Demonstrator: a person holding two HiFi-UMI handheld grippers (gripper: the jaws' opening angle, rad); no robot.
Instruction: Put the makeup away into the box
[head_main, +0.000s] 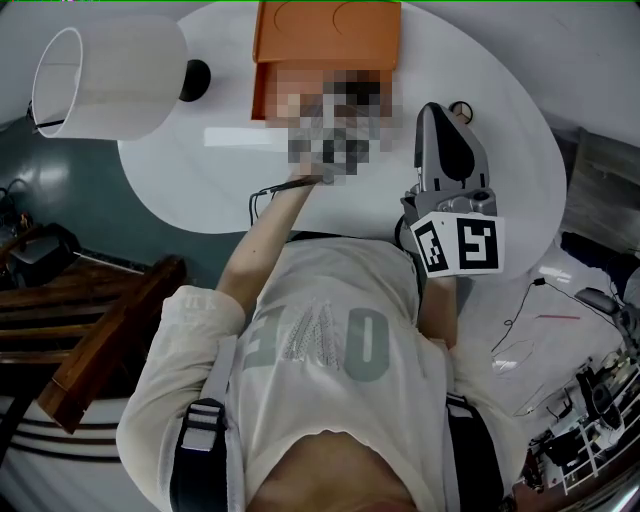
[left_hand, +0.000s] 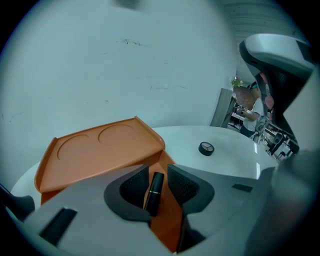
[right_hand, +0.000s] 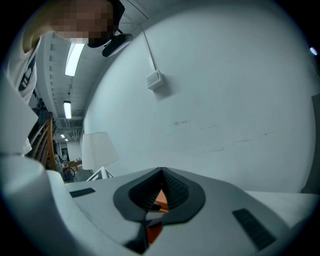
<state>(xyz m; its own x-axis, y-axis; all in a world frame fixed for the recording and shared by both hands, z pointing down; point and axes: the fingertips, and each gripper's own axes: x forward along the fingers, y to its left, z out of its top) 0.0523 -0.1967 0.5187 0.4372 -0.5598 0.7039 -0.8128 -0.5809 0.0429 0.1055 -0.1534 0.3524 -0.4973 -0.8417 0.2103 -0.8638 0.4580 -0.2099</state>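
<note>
An orange box (head_main: 264, 92) stands at the far side of the white table (head_main: 200, 180), its lid (head_main: 325, 32) folded back. In the left gripper view my left gripper (left_hand: 157, 173) is shut on a slim black lipstick (left_hand: 153, 194) and hangs over the box's orange inside (left_hand: 170, 217), in front of the lid (left_hand: 100, 150). A mosaic patch hides that gripper in the head view. A small round compact (left_hand: 206, 148) lies on the table to the right of the box. My right gripper (head_main: 440, 120) hovers near the compact (head_main: 461, 108), jaws meeting at the tips with nothing held (right_hand: 161, 175).
A lamp with a white shade (head_main: 100, 80) stands at the table's left end. A wooden chair (head_main: 110, 320) sits to my left below the table edge. Cables and gear (head_main: 580, 400) lie on the floor at the right.
</note>
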